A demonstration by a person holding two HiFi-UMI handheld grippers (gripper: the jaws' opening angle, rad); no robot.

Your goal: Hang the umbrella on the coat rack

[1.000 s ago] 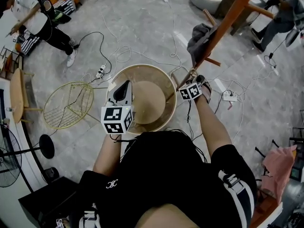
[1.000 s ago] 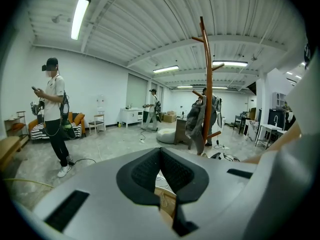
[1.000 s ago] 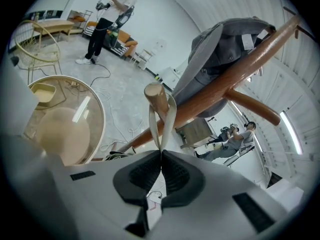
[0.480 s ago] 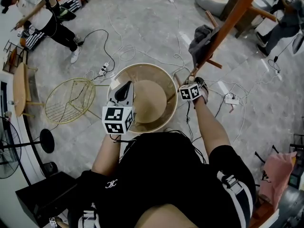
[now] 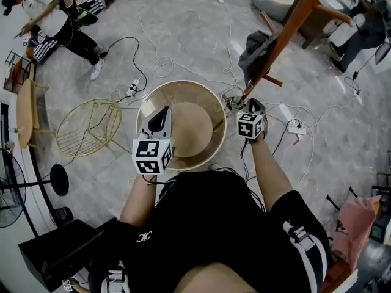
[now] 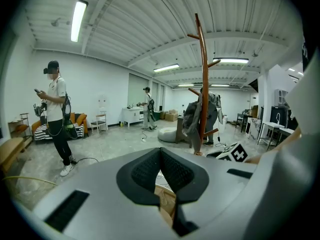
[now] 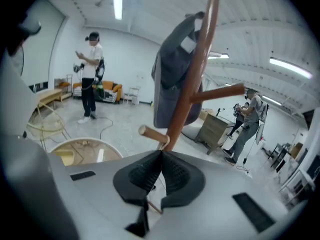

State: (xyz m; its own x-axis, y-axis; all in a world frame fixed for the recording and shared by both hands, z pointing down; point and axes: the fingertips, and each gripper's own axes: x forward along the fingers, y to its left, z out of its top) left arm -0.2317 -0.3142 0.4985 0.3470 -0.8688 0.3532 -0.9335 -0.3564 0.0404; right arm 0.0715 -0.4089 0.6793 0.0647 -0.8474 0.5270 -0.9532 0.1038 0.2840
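The coat rack (image 5: 287, 35) is an orange-brown pole with pegs; a grey garment (image 5: 256, 50) hangs on it. My right gripper (image 5: 244, 105) is at a low peg (image 7: 152, 134). Its jaws are shut, and a thin pale strap loop (image 7: 164, 145) runs from their tips around that peg. A small grey bundle (image 5: 233, 102) shows just beyond the gripper; the umbrella's body is otherwise hidden. My left gripper (image 5: 162, 112) hovers shut over the round wooden table (image 5: 183, 85), holding nothing. The rack (image 6: 202, 84) stands ahead and right of the left gripper (image 6: 161, 151).
A gold wire chair (image 5: 88, 130) stands left of the table. Cables and a power strip (image 5: 295, 127) lie on the floor around the rack's base. People stand at the far left (image 5: 55, 23) and far right (image 5: 360, 29). A black case (image 5: 61, 255) sits at bottom left.
My right gripper has drawn back a little from the rack's peg, toward the person. The left gripper has stayed over the table.
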